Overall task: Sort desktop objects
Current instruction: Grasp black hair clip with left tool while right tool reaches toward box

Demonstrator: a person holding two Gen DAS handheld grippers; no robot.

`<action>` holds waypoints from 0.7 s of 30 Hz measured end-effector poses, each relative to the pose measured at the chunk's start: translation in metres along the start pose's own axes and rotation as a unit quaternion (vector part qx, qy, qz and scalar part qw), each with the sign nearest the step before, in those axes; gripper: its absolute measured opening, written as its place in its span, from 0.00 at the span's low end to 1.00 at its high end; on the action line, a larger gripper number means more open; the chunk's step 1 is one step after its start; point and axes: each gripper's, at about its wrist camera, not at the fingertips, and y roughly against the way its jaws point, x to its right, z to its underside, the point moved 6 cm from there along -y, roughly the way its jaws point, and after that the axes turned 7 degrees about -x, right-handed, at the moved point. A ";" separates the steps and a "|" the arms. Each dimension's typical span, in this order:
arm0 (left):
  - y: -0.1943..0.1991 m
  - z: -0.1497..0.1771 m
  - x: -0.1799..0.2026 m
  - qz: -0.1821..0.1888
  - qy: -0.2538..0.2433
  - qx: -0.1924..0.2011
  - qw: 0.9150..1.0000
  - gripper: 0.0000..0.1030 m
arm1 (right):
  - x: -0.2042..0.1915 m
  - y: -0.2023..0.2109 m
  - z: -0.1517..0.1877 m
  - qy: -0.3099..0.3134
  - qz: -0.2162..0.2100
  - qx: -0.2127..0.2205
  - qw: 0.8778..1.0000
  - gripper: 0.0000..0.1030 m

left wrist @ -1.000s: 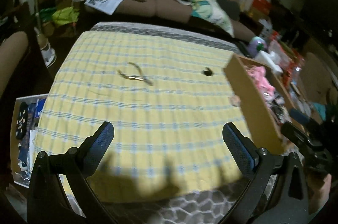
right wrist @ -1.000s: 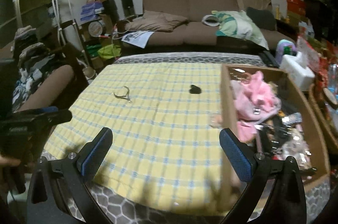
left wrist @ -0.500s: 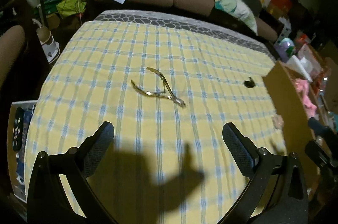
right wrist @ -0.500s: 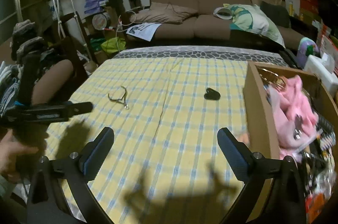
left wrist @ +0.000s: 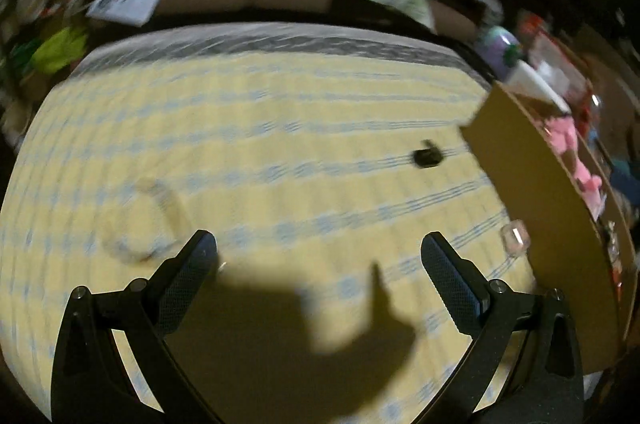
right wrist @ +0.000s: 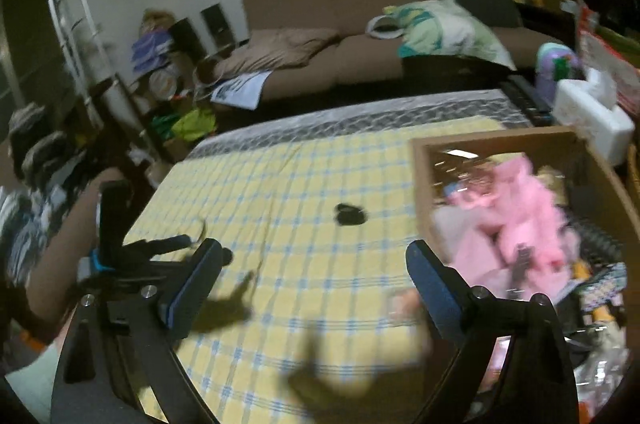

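Gold nail nippers (left wrist: 156, 220) lie on the yellow checked tablecloth (left wrist: 280, 104), blurred, just left of my open left gripper (left wrist: 318, 256). They also show in the right wrist view (right wrist: 202, 230), beside the left gripper's fingers (right wrist: 168, 244). A small black object (left wrist: 427, 157) lies further right; it also shows in the right wrist view (right wrist: 351, 214). A small clear cube (left wrist: 515, 238) sits by the cardboard box (left wrist: 532, 192). My right gripper (right wrist: 312, 276) is open and empty above the cloth.
The cardboard box (right wrist: 420, 184) at the right holds pink fabric (right wrist: 520, 216) and several small items. A brown sofa (right wrist: 360, 24) with pillows stands behind the table. A white tissue box (right wrist: 592, 120) is at the far right.
My left gripper has moved down and forward to the nippers, which now lie close to its left finger. My right gripper has shifted right, toward the box. Both views are motion-blurred.
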 end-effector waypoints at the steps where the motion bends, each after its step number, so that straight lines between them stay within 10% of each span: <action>1: -0.005 -0.006 0.010 -0.001 -0.016 0.000 1.000 1.00 | 0.006 0.005 -0.001 -0.008 0.003 0.002 1.000 0.90; 10: -0.070 -0.060 0.097 0.001 -0.128 -0.012 0.992 0.97 | 0.035 0.019 0.002 -0.042 0.007 -0.003 0.999 0.90; 13: -0.083 -0.066 0.107 0.005 -0.132 -0.018 0.991 0.84 | 0.044 0.022 0.002 -0.045 0.009 -0.003 0.999 0.90; 18: -0.104 -0.063 0.112 0.005 -0.124 -0.039 0.992 0.34 | 0.054 0.025 0.001 -0.053 0.007 -0.001 0.999 0.90; 21: -0.100 -0.058 0.111 0.006 -0.125 -0.029 0.992 0.34 | 0.054 0.026 0.001 -0.052 0.003 -0.003 0.999 0.90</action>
